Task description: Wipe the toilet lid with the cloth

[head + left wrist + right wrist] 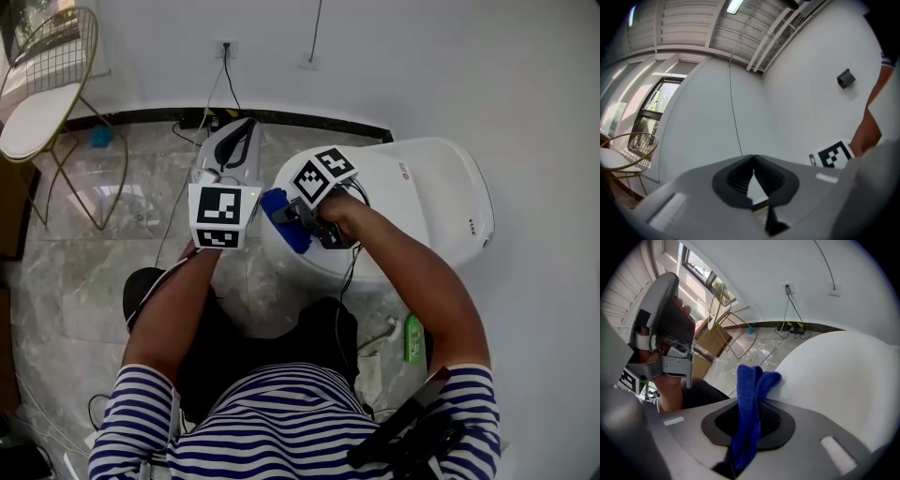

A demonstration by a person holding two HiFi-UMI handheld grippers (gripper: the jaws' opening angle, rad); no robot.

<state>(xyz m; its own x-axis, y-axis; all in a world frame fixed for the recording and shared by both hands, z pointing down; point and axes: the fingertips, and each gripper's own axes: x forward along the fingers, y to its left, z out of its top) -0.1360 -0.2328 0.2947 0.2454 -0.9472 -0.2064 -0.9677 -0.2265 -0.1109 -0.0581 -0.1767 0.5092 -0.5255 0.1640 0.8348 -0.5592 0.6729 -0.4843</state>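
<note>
Pressing the blue cloth (748, 380) to the toilet lid (843, 376), the right gripper (750, 403) has its jaws clamped on the fabric. A folded tuft pokes out past the tips and touches the lid's near rounded edge. From the head view the cloth (281, 223) sits at the left front rim of the lid (427, 192), with most of the white surface stretching away to the right, bare.

The left gripper (753, 157) is out of play. Its jaws are closed tip to tip with nothing between them, and it points up at the wall and ceiling, held beside the toilet and apart from the lid.

By the look of it, this is the wiping step itself, probably near the start of a pass, since the cloth is at one edge and the rest of the lid lies ahead.

The next move calls for a steady sweep across the top towards the far side, with the tuft kept flat on the curve so that fabric, not the hard jaw tips, rubs the plastic. The grip should be firm enough that the cloth does not slip out under the drag.
</note>
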